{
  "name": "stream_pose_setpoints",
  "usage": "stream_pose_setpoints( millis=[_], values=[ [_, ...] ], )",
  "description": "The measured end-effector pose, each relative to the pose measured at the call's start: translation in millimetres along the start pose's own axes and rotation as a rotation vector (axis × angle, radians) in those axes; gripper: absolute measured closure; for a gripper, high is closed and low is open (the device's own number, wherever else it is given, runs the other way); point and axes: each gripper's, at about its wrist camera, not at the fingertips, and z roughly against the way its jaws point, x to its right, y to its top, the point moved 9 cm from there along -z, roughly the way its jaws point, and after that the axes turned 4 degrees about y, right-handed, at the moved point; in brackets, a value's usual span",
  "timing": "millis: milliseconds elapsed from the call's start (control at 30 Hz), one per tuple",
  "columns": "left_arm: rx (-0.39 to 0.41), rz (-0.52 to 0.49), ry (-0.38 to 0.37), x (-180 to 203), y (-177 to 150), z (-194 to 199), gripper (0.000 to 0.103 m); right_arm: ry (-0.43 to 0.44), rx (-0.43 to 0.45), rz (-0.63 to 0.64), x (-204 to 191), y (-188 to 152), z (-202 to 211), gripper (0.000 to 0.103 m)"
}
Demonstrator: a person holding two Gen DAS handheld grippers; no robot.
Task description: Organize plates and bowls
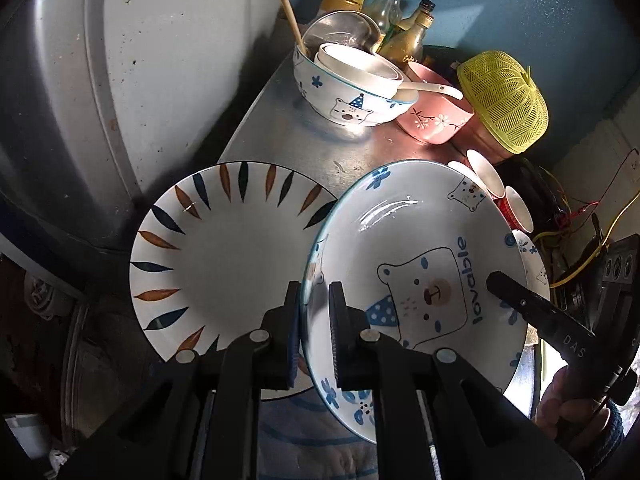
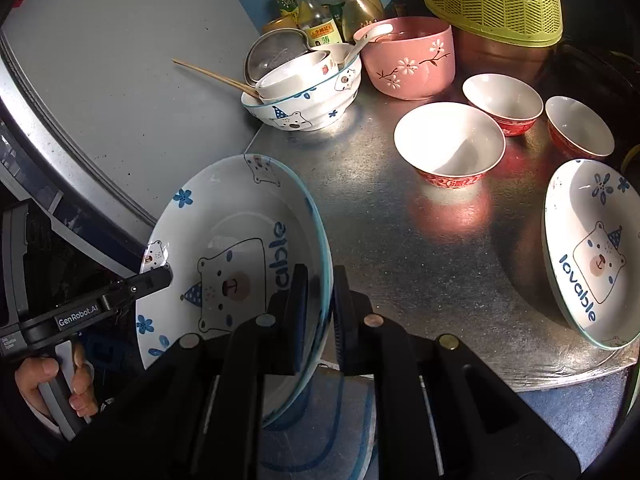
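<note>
White bear-print "lovable" plate (image 1: 420, 264) sits tilted above the galvanised metal countertop (image 2: 400, 240), pinched on opposite rims: my left gripper (image 1: 314, 320) and my right gripper (image 2: 320, 312) both clamp it. Leaf-rimmed white plate (image 1: 224, 256) lies just beside, partly behind

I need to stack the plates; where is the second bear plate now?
In the right wrist view, the second bear plate lies at the right edge of the metal counter, right of three red bowls.
</note>
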Motion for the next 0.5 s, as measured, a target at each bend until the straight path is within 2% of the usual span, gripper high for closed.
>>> stream_pose_setpoints(
  millis=[233,500],
  values=[
    [0.011,0.079,0.058,-50.6,3.5,4.5,0.092,0.051,-0.047,0.06,-38.8,2.5,-39.0,0.09],
    [-0.002,0.114,0.101,-82.1,5.5,-4.7,0.092,0.064,-0.092,0.084,-61.0,-0.8,-71.8,0.09]
  ],
)
